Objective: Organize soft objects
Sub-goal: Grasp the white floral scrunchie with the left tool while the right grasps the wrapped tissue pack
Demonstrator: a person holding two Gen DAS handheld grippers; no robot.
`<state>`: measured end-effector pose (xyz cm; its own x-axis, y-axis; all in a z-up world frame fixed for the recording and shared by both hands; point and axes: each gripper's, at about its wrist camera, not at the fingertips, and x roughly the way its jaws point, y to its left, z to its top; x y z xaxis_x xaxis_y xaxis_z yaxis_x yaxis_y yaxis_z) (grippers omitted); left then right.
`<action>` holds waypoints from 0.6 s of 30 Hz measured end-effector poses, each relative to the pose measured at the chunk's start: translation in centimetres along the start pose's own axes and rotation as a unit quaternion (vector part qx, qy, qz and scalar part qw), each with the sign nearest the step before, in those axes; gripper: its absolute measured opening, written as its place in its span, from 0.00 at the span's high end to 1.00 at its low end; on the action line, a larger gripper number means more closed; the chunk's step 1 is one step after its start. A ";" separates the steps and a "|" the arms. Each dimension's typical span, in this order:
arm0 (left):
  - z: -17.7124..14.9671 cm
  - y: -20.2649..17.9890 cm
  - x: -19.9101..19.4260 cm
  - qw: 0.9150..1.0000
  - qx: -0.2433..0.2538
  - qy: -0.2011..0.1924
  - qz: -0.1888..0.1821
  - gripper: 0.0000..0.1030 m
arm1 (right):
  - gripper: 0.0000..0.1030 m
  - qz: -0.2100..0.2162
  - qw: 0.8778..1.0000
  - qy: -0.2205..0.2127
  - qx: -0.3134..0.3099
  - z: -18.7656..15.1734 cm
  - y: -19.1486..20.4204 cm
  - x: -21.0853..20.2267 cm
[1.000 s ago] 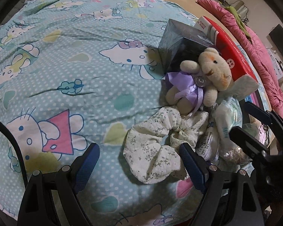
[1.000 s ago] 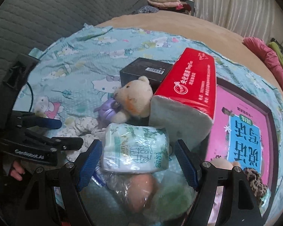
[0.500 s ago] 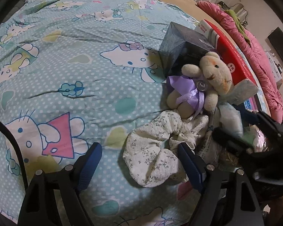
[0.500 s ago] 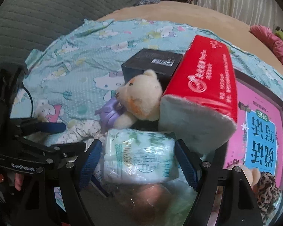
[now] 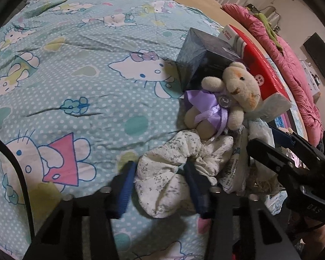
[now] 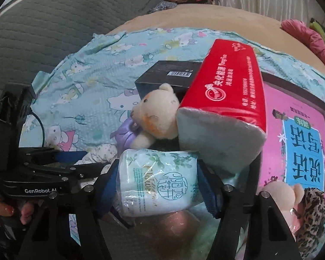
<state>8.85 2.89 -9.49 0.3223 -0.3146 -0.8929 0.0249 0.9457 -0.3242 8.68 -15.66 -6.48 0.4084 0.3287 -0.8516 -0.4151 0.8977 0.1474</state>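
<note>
A white floral scrunchie (image 5: pixel 173 173) lies on the Hello Kitty sheet (image 5: pixel 75 86). My left gripper (image 5: pixel 160 184) is shut on its near loop. A beige teddy bear (image 5: pixel 225 99) with a purple bow leans on a black box (image 5: pixel 203 62) just behind it. In the right wrist view my right gripper (image 6: pixel 156 186) is shut on a white tissue pack (image 6: pixel 156 184) with green print, in front of the bear (image 6: pixel 156 119). The left gripper (image 6: pixel 60 169) shows at the left there, beside the scrunchie (image 6: pixel 101 153).
A red tissue pack (image 6: pixel 229 99) leans over the bear and the black box (image 6: pixel 166 75). A pink book (image 6: pixel 299 143) lies at right, with a small pink bear and a leopard scrunchie (image 6: pixel 312 223) near it. A grey headboard (image 6: pixel 54 21) stands behind.
Both grippers have closed: the left one onto the scrunchie, the right one onto the tissue pack. Both have also moved forward a little.
</note>
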 end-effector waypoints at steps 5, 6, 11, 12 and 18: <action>0.1 0.3 0.3 1.000 -0.006 0.002 -0.030 0.84 | 0.36 0.003 0.999 -0.033 0.006 -0.4 -0.1 -2.2; 0.1 0.3 0.3 0.999 -0.007 0.001 -0.033 0.86 | 0.36 0.006 0.999 -0.041 0.008 -0.4 -0.1 -2.7; 0.1 0.2 -0.5 0.999 -0.005 -0.012 -0.043 0.89 | 0.37 0.017 0.997 -0.071 0.012 -0.6 0.4 -4.8; 0.1 0.2 -0.8 0.999 -0.005 -0.015 -0.044 0.89 | 0.37 0.019 0.997 -0.076 0.013 -0.7 0.5 -5.2; 0.1 -0.1 -3.3 0.998 0.001 -0.049 -0.036 0.89 | 0.37 0.029 0.995 -0.099 0.004 -1.3 1.4 -6.6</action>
<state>7.86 3.82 -6.45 0.4107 -0.3718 -0.8325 0.0531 0.9213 -0.3852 4.36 -16.94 -1.30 0.5357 0.4305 -0.7264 -0.4371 0.8774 0.1977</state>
